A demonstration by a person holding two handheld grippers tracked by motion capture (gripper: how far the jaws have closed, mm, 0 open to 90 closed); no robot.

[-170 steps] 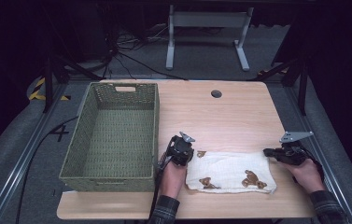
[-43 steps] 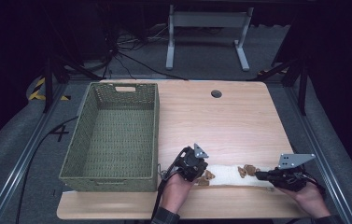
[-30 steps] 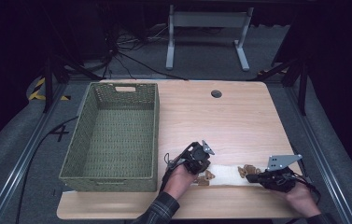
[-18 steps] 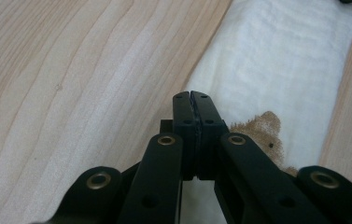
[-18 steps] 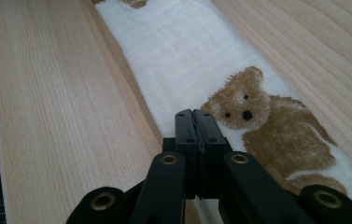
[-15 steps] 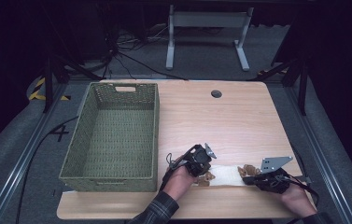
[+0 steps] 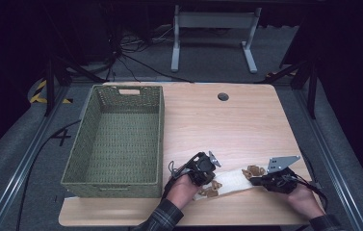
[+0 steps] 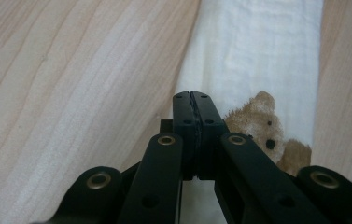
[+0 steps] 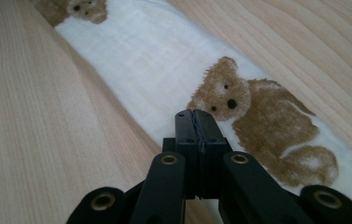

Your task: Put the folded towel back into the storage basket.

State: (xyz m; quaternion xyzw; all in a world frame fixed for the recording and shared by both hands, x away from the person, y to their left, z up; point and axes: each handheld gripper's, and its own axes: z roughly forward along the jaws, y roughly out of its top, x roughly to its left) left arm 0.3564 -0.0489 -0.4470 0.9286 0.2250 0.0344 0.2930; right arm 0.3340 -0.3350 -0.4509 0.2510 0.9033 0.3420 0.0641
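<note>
1. Basket: green, woven, left-middle of the high view. It sits on the tabletop, well apart from the cloth.
2. Left tool: lower middle of the high view, at the cloth's left end. In the left tool view its jaws are pressed together, tips right at the cloth's edge. Can't tell if a bit of cloth is pinched.
3. Cloth: white w/ brown bears, folded into a thin strip. It lies near the bottom edge of the tabletop, btwn the two tools. Long axis runs left-right, right end a bit higher in the frame.
4. Right tool: lower right of the high view, at the cloth's right end. Jaws together; tips sit just by a bear's head. Pinch or not, can't tell.
5. Key thing, I think: each hand is at its own end, so the strip lies straight out from both tools.
6. Views: the high view gives the whole strip and basket. The tool views give the bear print and closed tips up close.
</note>
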